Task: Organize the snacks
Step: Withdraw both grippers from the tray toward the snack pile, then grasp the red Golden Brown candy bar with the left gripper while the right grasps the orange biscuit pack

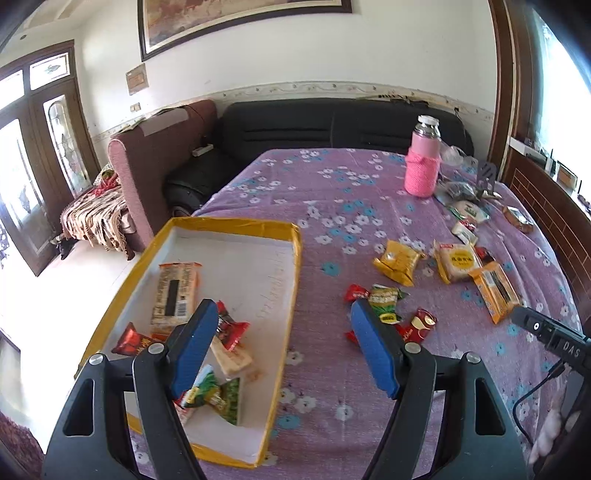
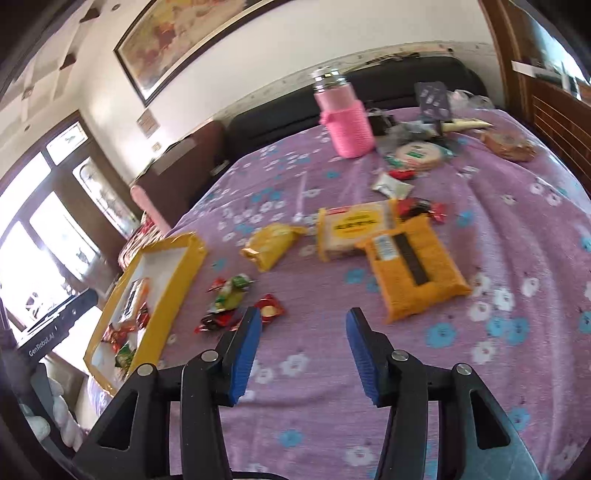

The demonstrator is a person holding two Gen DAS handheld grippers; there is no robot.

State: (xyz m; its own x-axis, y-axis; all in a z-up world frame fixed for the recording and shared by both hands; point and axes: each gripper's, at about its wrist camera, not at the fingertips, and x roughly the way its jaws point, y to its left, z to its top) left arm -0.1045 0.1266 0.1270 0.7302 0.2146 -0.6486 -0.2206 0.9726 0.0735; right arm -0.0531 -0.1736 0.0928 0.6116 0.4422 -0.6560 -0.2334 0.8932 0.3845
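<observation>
Purple floral tablecloth (image 1: 332,369), black sofa (image 1: 332,125) behind, framed painting (image 1: 221,22) above

You've got the tray (image 1: 236,225) sitting at the left of the table (image 1: 332,192), with several snack packets (image 1: 177,291) lying inside it. To its right, loose on the cloth, a cluster of small wrapped sweets (image 1: 384,299) lies nearest you. Beyond them a pouch (image 1: 397,262) sits left of a biscuit pack (image 1: 458,262), and a flat packet (image 1: 495,291) leans against that pack's right side. Farther back stands the bottle (image 1: 423,162), more packets (image 1: 469,212) scattered to its right. Behind the table runs a sofa (image 1: 332,125).
</observation>
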